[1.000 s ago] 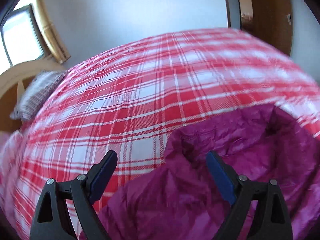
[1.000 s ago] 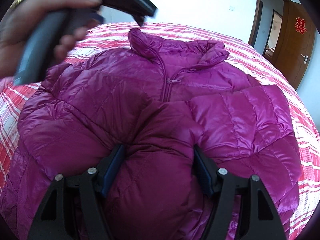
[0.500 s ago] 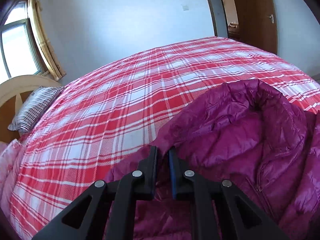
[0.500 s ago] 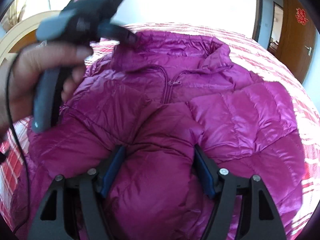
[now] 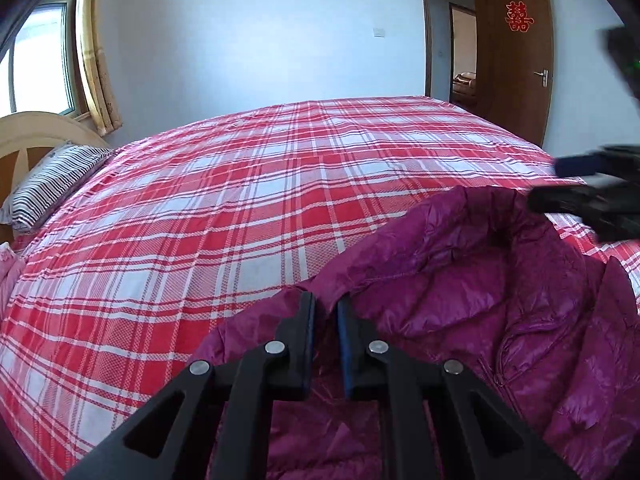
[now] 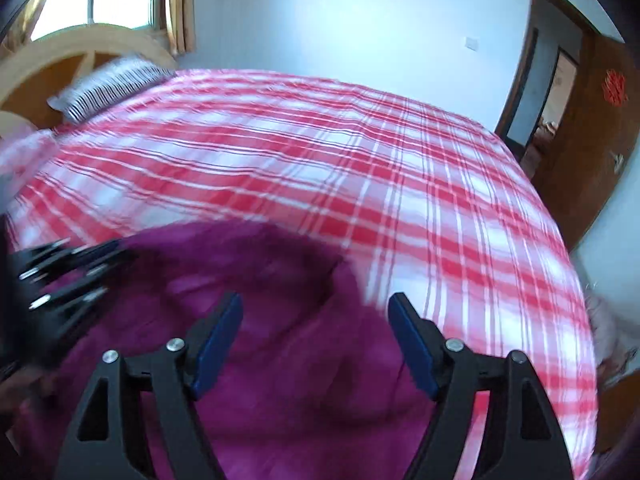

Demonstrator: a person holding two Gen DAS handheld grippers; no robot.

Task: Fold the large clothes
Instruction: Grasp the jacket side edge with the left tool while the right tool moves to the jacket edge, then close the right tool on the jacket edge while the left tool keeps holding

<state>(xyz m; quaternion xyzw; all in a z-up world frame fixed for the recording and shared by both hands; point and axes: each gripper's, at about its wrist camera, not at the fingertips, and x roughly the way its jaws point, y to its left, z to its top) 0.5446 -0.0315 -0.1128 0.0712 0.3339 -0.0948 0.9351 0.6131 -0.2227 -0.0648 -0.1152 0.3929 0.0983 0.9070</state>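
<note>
A purple puffer jacket lies front-up on the bed, which is covered in a red and white plaid sheet; it sits at the near edge of the bed. In the left wrist view its stand-up collar points away toward the far side of the bed, and its zipper runs from the collar back toward the camera, so the long axis goes from near to far. The left claw is clamped on a fold of the jacket at the shoulder, just left of the collar, its blue pads almost meeting with purple fabric pinched between them. A second ago those jaws were spread wide above the shoulder; half a second ago they had already closed on it. The right claw stands wide apart and holds nothing, hovering over the jacket near the collar in a blurred picture. Earlier it straddled the folded sleeve lower on the jacket's front, so it has moved up toward the collar. It shows at the right edge of the left wrist view. A striped pillow leans at the wooden headboard, and a brown door stands open beyond the bed.
</note>
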